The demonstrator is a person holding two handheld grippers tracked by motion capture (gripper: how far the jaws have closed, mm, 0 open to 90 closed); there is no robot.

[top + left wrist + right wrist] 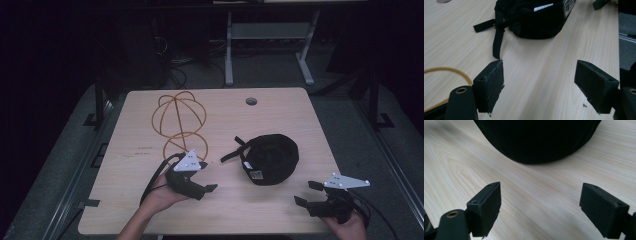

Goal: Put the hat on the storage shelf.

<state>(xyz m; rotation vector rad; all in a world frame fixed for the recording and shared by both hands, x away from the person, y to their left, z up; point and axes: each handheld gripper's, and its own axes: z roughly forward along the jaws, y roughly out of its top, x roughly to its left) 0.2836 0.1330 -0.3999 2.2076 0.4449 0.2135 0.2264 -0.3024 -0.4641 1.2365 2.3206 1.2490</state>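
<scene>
We note the black cap (270, 159) lying crown-down on the desk (125, 200), right of centre and nearer the front edge, its strap (231, 152) trailing toward the wire stand (179, 122) at the back left. Left gripper (206, 176) and right gripper (306, 192) both hover with jaws spread wide, grasping nothing. We judge the cap light, soft and floppy (fabric will fold under a pinch), so we would take it by the firmer rim band (541, 27) rather than the strap.

Left gripper (209, 176) held low in hand, jaws wide apart, right gripper (307, 192) likewise gaping
</scene>
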